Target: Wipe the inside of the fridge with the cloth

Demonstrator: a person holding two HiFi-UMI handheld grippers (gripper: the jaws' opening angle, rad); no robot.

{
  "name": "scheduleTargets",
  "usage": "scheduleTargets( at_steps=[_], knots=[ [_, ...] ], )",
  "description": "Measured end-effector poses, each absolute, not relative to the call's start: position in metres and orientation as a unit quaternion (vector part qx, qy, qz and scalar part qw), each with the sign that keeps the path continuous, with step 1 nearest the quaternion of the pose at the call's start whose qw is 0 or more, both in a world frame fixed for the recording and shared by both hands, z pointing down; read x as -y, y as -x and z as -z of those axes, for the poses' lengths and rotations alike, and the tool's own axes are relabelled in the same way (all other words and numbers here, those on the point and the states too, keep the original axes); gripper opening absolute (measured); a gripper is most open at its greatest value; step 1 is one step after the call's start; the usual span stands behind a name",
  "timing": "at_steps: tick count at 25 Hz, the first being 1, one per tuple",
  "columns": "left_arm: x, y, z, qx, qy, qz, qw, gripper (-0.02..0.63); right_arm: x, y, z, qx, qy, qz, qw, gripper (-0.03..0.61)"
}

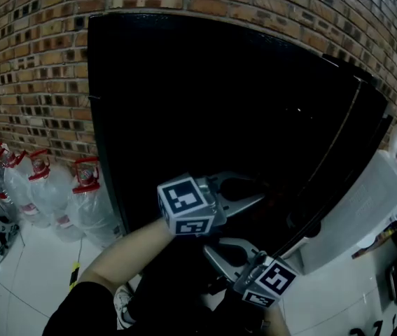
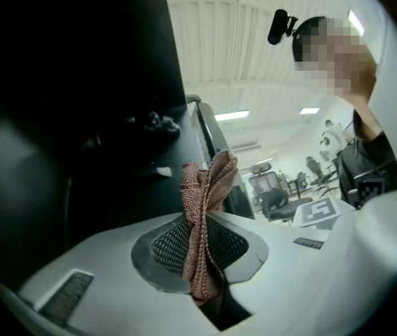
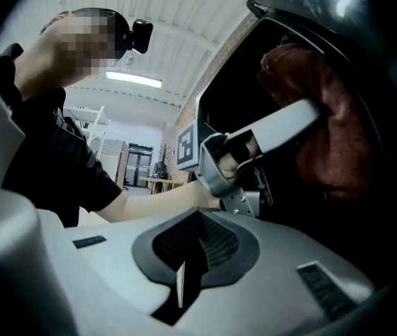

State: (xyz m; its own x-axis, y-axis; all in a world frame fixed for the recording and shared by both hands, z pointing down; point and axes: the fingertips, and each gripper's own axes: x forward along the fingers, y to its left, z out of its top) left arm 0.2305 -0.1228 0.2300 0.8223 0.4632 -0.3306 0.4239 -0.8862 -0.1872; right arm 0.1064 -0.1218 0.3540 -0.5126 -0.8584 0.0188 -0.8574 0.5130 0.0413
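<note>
Cloth is pinched by left gripper fingers | right gripper fingers are closed, empty | risk: cloth could be dragged loose by friction inside the fridge.

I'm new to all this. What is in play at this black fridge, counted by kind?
Handheld grey grippers: 2 (left gripper, right gripper)
Reddish-brown cloth: 1
Black fridge: 1
Total: 4

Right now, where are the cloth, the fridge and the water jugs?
cloth (image 2: 199,201): left gripper view, the bunched part standing up.
fridge (image 1: 219,96): head view, its dark upper part.
water jugs (image 1: 89,212): head view, clear body of the nearest jug.
</note>
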Motion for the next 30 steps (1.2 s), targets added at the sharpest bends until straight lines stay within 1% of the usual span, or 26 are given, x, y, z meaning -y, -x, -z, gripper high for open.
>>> scheduleTargets(
  at_steps=[5, 9, 18, 21, 30],
  knots=[
    [0.133, -0.254, -0.237, 0.208, 0.958, -0.191, 0.049, 0.054, 0.122, -0.115, -0.359, 0.865, -0.500, 0.019, 0.027, 0.005],
    [0.147, -0.260, -0.239, 0.192, 0.959, -0.203, 0.054, 0.054, 0.126, -0.118, -0.361, 0.864, -0.503, 0.007, 0.021, 0.005],
    [0.184, -0.281, -0.249, 0.166, 0.960, -0.224, 0.035, 0.054, 0.132, -0.130, -0.360, 0.863, -0.505, 0.019, 0.014, 0.005],
    [0.197, -0.289, -0.252, 0.147, 0.963, -0.223, 0.025, 0.054, 0.135, -0.130, -0.361, 0.862, -0.507, 0.023, 0.022, 0.005],
    [0.230, -0.312, -0.255, 0.050, 0.979, -0.194, 0.047, 0.054, 0.147, -0.128, -0.366, 0.866, -0.499, 0.013, 0.039, 0.005]
  ],
)
